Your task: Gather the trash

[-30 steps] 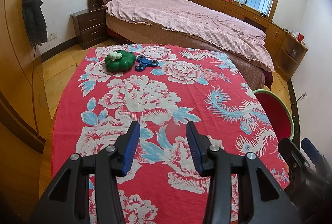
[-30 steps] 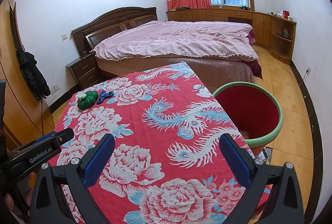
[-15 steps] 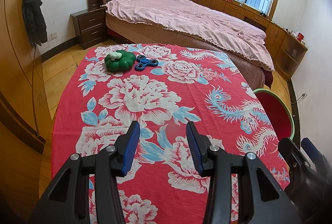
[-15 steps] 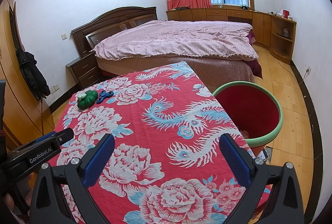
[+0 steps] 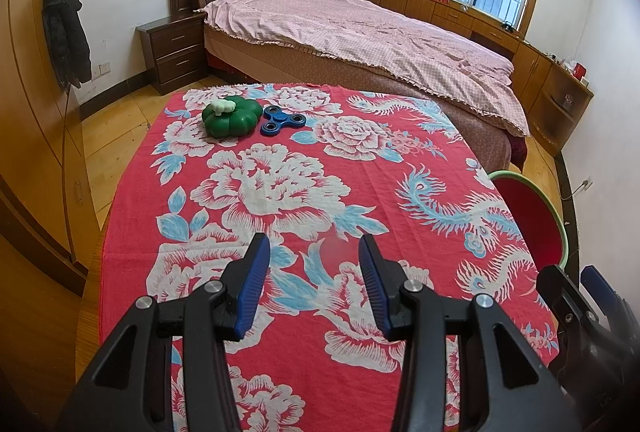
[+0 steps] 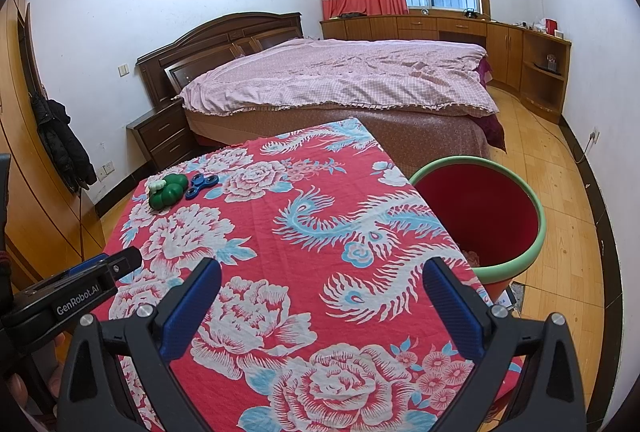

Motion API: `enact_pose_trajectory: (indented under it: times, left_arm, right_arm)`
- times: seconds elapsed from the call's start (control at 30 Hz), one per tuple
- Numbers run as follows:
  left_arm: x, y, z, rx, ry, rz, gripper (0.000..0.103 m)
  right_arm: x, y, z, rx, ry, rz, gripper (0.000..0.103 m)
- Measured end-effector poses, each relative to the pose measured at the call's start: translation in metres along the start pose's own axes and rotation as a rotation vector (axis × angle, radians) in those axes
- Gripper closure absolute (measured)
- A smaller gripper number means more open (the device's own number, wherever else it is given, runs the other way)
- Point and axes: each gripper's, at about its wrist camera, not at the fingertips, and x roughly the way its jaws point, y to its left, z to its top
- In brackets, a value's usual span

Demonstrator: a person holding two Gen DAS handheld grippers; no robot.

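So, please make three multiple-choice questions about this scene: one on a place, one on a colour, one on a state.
1. Where does the bin stand?
A. on the bed
B. on the floor beside the table's right edge
C. on the nightstand

2. What colour is the fidget spinner?
A. blue
B. yellow
C. white

3. How is the right gripper?
A. shut on the spinner
B. shut on the green toy
C. open, holding nothing

Answers:
1 B, its green rim sits beside the floral tablecloth.
2 A, it lies blue next to the green pumpkin-shaped toy.
3 C, only cloth shows between its fingers.
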Motion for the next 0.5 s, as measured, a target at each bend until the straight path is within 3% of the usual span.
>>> enact_pose_trajectory:
  times: [0.5]
  left_arm:
    - [0.0005,0.0018,-0.0009,-0.002,0.003,0.001,0.057]
  right_arm:
    - [0.0000,0.0000,0.0002,0.000,0.001,0.000,0.001]
